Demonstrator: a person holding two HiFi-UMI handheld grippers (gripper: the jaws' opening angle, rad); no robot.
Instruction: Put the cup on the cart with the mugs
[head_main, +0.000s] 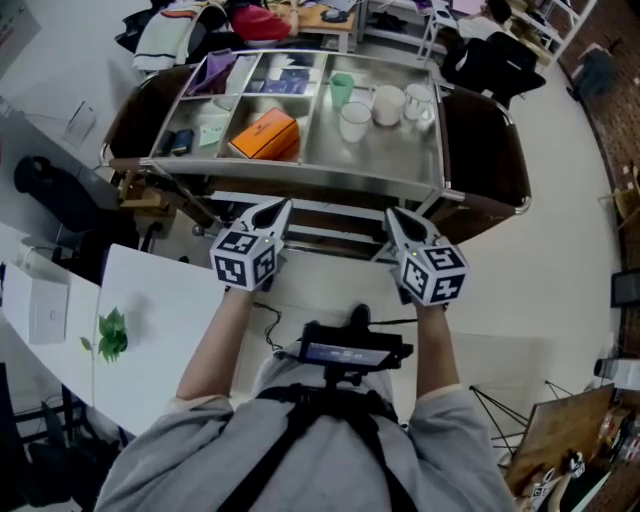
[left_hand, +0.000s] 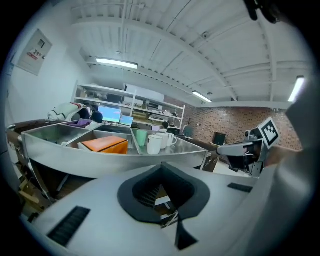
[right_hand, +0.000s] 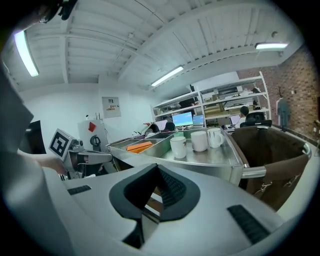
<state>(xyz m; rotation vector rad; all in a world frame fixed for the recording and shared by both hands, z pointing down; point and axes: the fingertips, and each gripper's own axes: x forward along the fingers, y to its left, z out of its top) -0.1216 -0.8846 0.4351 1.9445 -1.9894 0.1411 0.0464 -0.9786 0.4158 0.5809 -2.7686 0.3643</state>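
Head view: left gripper (head_main: 274, 208) and right gripper (head_main: 396, 216) both pinched closed on nothing, just off the near rim of the cart (head_main: 300, 180) | green cup (head_main: 342, 88) stands on the far side, just left of the white mugs (head_main: 388, 104) | looks done tbh, so empty jaws make sense

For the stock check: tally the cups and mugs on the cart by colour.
White mugs: 3
Green cup: 1
Total: 4
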